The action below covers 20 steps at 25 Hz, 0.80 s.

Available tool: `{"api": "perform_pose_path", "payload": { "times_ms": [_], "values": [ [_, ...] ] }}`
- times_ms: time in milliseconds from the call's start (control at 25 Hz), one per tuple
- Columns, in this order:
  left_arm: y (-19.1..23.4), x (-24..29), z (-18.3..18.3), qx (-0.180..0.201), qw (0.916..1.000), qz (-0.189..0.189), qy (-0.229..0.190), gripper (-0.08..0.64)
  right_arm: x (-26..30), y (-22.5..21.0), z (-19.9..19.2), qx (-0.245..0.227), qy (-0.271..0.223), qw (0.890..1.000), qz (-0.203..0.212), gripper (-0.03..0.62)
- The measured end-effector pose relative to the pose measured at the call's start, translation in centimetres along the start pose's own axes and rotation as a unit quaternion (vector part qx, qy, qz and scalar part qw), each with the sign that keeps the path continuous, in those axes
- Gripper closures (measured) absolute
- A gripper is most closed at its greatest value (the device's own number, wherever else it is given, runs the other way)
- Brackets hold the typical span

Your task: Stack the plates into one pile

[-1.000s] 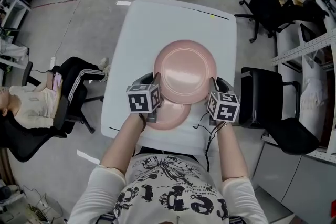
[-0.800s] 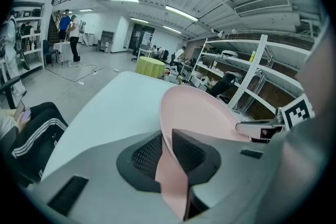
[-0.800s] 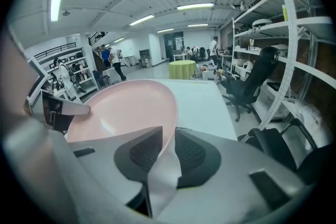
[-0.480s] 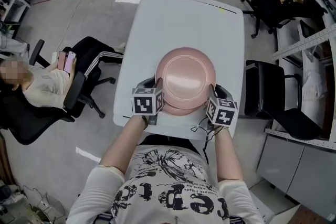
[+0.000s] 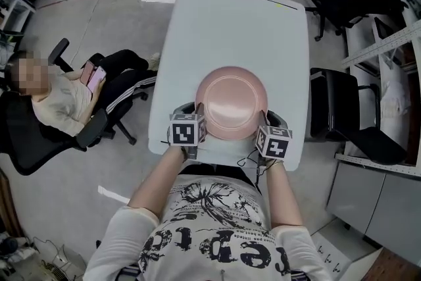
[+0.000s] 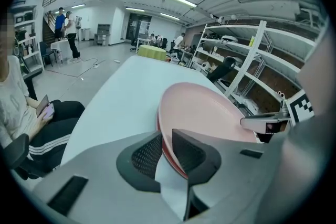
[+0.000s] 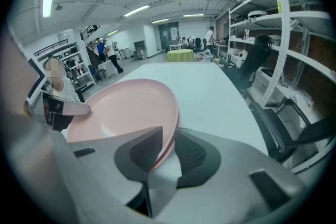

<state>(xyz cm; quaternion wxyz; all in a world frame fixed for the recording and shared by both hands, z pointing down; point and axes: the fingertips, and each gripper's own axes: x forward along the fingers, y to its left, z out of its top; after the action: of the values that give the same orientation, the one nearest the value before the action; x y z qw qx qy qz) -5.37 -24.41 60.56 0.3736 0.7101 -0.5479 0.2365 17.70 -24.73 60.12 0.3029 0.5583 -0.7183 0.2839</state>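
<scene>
A pink plate (image 5: 231,103) sits level between my two grippers over the near end of the white table (image 5: 230,29). My left gripper (image 5: 199,118) is shut on its left rim and my right gripper (image 5: 265,120) on its right rim. In the left gripper view the plate (image 6: 205,113) has its rim pinched between the jaws of the left gripper (image 6: 167,147). A darker pink edge (image 6: 171,159) shows just under it. In the right gripper view the plate (image 7: 126,113) is gripped the same way by the right gripper (image 7: 169,147). The second plate is almost wholly hidden beneath the held one.
A person (image 5: 62,99) sits in a black chair close to the table's left side. Black chairs (image 5: 342,122) and metal shelving (image 5: 388,43) stand to the right. The table's near edge (image 5: 217,161) is just below the plate.
Both grippers have carried the pink plate back toward the table's near edge. It now covers the second plate, which earlier stuck out below it.
</scene>
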Motion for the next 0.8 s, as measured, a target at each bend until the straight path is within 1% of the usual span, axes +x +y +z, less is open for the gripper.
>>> {"api": "perform_pose_path", "payload": {
  "times_ms": [80, 240, 320, 440, 520, 640, 800],
  "values": [
    [0.1, 0.0, 0.0, 0.013, 0.9999, 0.004, 0.003, 0.486, 0.0, 0.1, -0.1, 0.000, 0.001, 1.000, -0.005, 0.511],
    [0.3, -0.3, -0.1, 0.045, 0.9987, 0.024, 0.000, 0.477, 0.2, 0.6, -0.4, -0.001, 0.011, 1.000, -0.008, 0.511],
    [0.5, -0.1, -0.3, 0.067, 0.9968, 0.043, 0.003, 0.472, 0.3, 0.5, -0.6, 0.002, 0.012, 1.000, -0.010, 0.511],
    [0.8, 0.2, -0.4, 0.105, 0.9919, 0.073, 0.001, 0.451, 0.6, 0.4, -0.5, -0.003, 0.009, 1.000, -0.014, 0.508],
    [0.8, 0.4, -0.5, 0.109, 0.9911, 0.077, -0.003, 0.449, 0.7, 0.2, -0.5, -0.007, 0.006, 1.000, -0.018, 0.508],
    [0.7, 0.7, -0.5, 0.099, 0.9922, 0.077, -0.003, 0.448, 1.0, -0.1, -0.4, -0.013, 0.003, 1.000, -0.018, 0.506],
    [1.0, 0.9, -0.4, 0.094, 0.9920, 0.084, -0.007, 0.411, 1.4, -0.4, -0.4, -0.014, 0.001, 1.000, -0.010, 0.495]
  ]
}}
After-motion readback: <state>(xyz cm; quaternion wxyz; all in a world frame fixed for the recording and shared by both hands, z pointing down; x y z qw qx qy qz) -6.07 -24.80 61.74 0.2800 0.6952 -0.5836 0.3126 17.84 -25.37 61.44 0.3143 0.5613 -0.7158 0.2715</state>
